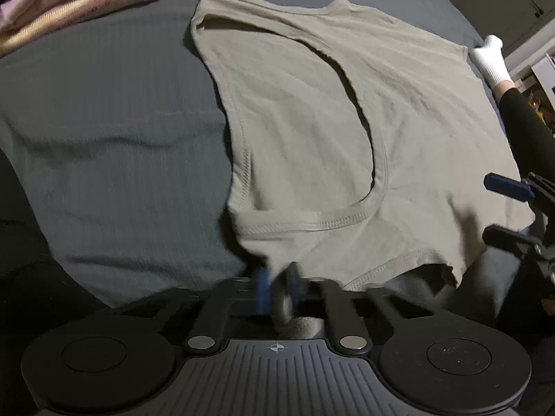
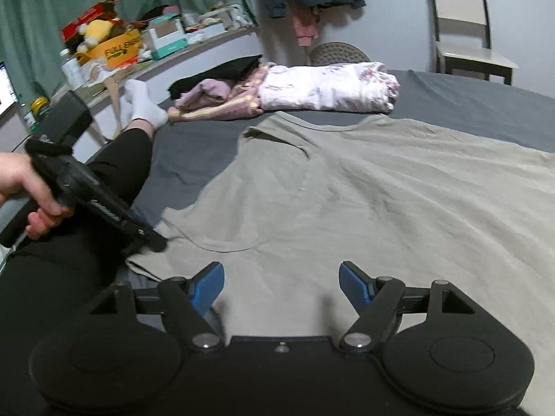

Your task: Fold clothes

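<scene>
An open cardboard box (image 2: 114,40) on the shelf (image 2: 194,40) holds a yellow plush toy (image 2: 95,31). The grey-green shirt (image 1: 347,111) lies spread flat on the dark bed sheet (image 1: 114,131). The left gripper (image 1: 279,287) pinches the shirt's near edge, apparently at a sleeve; motion blur obscures detail. The right gripper (image 2: 281,282) hovers over the shirt, jaws spread wide.

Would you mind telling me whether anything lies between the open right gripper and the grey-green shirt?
Nothing visible does. The right gripper hovers open directly over the grey-green shirt, which lies spread on the dark grey bedsheet. The left gripper is shut on the shirt's near edge, off to the side.
</scene>
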### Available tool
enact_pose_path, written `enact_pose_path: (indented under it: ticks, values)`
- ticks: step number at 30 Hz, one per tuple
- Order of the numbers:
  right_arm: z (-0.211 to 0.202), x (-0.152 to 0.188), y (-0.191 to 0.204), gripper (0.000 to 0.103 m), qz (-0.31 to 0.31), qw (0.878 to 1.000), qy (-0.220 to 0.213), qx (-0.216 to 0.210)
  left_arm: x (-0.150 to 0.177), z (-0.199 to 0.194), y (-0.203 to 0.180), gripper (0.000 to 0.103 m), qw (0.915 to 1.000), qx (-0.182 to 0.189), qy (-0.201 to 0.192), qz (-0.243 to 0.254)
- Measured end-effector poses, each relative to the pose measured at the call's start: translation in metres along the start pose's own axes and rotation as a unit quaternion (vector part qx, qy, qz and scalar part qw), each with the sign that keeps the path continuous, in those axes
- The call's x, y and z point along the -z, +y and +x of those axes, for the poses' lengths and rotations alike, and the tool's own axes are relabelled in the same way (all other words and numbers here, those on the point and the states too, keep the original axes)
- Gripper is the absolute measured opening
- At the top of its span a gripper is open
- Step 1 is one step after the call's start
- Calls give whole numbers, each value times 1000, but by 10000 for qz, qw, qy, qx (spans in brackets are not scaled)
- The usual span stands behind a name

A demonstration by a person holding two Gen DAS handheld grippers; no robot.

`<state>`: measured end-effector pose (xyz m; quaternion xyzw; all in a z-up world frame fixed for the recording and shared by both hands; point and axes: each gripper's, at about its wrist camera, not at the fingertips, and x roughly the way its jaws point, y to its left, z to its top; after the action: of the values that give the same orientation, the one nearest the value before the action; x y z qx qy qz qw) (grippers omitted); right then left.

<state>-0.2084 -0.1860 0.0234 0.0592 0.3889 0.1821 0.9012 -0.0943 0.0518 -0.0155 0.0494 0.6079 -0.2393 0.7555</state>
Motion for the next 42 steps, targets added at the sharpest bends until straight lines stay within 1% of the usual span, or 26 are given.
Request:
enact_pose_path:
  ticks: [3, 6, 10, 12, 13, 14, 15, 16, 17, 18, 19, 20, 22, 23, 25, 26, 27, 29, 30, 31, 33, 35, 37, 40, 41, 42]
  values:
    - [4, 1, -7, 73, 147, 9998, 89, 81, -3, -2, -8, 2, 9982, -295, 69, 527]
    - [6, 2, -12, 73, 267, 9995, 147, 105, -7, -2, -24, 2, 9908, -649, 251, 1162]
    - [2, 0, -21, 73, 299, 9989, 118, 336, -8, 6, -30, 2, 9899, -792, 440, 1088]
    - [-11, -5, -36, 73, 566, 9973, -46, 466, -6, 6, -32, 3, 9895, -853, 383, 1099]
    - [-19, -8, -47, 73, 775, 9955, -152, 519, -6, 3, -32, 10, 9896, -881, 338, 1090]
    - [-30, -10, -64, 74, 1128, 9918, -223, 566, -5, -1, -31, 14, 9896, -911, 291, 1076]
    - [-39, -10, -81, 76, 1446, 9870, -207, 675, -2, -6, -30, 25, 9902, -965, 191, 989]
    - [-49, -11, -98, 76, 1759, 9811, -186, 787, 1, -11, -28, 39, 9907, -1023, 83, 892]
    - [-58, -11, -114, 76, 2070, 9741, -164, 899, 3, -19, -27, 48, 9905, -1093, -104, 822]
    - [-68, -9, -132, 76, 2311, 9669, -83, 1080, 7, -27, -31, 65, 9884, -1204, -358, 855]
    - [-75, -7, -146, 76, 2438, 9609, 6, 1313, 11, -35, -36, 73, 9852, -1319, -620, 902]
    - [-82, -4, -160, 74, 2556, 9543, 96, 1548, 14, -44, -41, 73, 9812, -1433, -882, 948]
    - [-95, 0, -189, 69, 2937, 9388, 299, 1776, 21, -54, -61, 73, 9780, -1209, -1218, 1188]
    - [-97, -2, -199, 67, 3019, 9364, 387, 1744, 24, -60, -71, 73, 9758, -1080, -1379, 1312]
    - [-101, -5, -218, 64, 3169, 9321, 563, 1661, 33, -63, -98, 74, 9719, -642, -1536, 1666]
    - [-98, -8, -222, 59, 3066, 9338, 750, 1685, 38, -62, -113, 74, 9675, -451, -1569, 1933]
    - [-95, -12, -227, 50, 2950, 9352, 944, 1714, 43, -58, -130, 74, 9609, -385, -1601, 2228]
    - [-89, -16, -232, 38, 2757, 9356, 1357, 1738, 54, -48, -164, 74, 9446, -292, -1659, 2816]
    - [-84, -17, -233, 36, 2684, 9344, 1579, 1732, 59, -42, -175, 74, 9353, -335, -1660, 3106]
    - [-81, -16, -227, 35, 2457, 9371, 1787, 1721, 63, -35, -186, 74, 9251, -392, -1656, 3394]
    - [-75, -16, -213, 34, 1976, 9402, 2196, 1694, 72, -22, -208, 73, 9020, -504, -1644, 3959]
    - [-69, -16, -198, 34, 1488, 9396, 2597, 1660, 81, -8, -230, 73, 8755, -614, -1625, 4509]
    - [-63, -15, -184, 34, 994, 9352, 2987, 1620, 88, 2, -243, 73, 8392, -953, -1625, 5102]
    - [-54, -14, -163, 34, 245, 9217, 3550, 1547, 95, 18, -261, 73, 7864, -1438, -1584, 5795]
    - [-51, -15, -161, 35, 150, 9165, 3666, 1595, 97, 21, -264, 73, 7772, -1477, -1532, 5921]
    - [-48, -15, -159, 35, 66, 9112, 3776, 1647, 98, 22, -266, 73, 7753, -1454, -1476, 5966]
